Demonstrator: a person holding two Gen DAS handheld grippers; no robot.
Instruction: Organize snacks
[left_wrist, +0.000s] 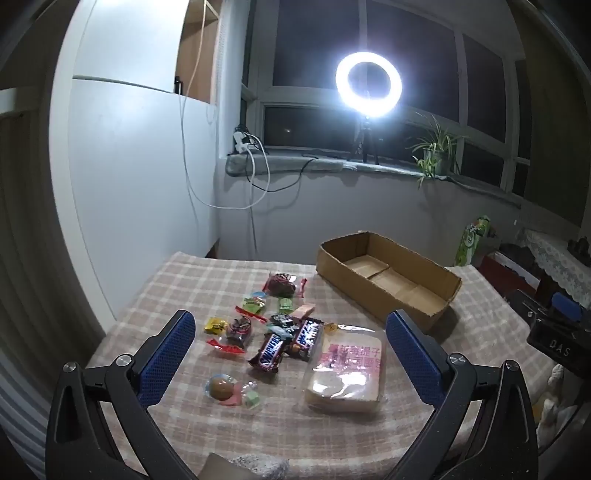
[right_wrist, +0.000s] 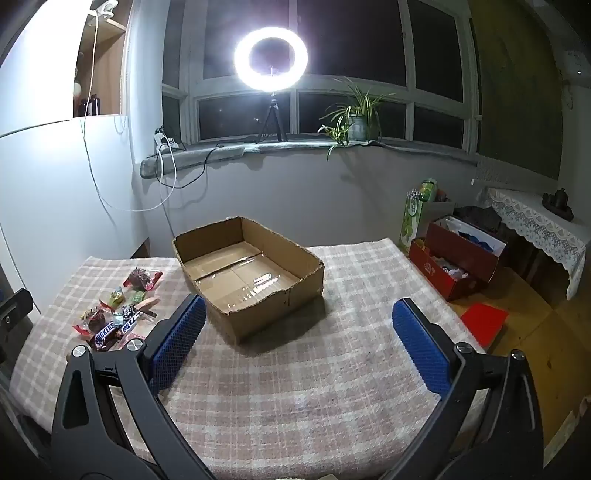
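Note:
Several wrapped snacks lie on the checked tablecloth (left_wrist: 177, 280): two Snickers bars (left_wrist: 286, 343), a bagged sandwich bread (left_wrist: 345, 373), small candies (left_wrist: 255, 306) and a round sweet (left_wrist: 221, 387). An empty cardboard box (left_wrist: 388, 280) stands at the back right. My left gripper (left_wrist: 291, 332) is open above the snack pile, holding nothing. In the right wrist view the box (right_wrist: 247, 277) is straight ahead and the snacks (right_wrist: 118, 314) lie to its left. My right gripper (right_wrist: 299, 325) is open and empty, just in front of the box.
A bright ring light (left_wrist: 368, 85) on a tripod and a potted plant (right_wrist: 354, 118) stand on the windowsill behind. Cables hang down the white wall (left_wrist: 129, 184) at the left. Red boxes (right_wrist: 461, 262) and a green bag (right_wrist: 417, 210) sit on the floor at the right.

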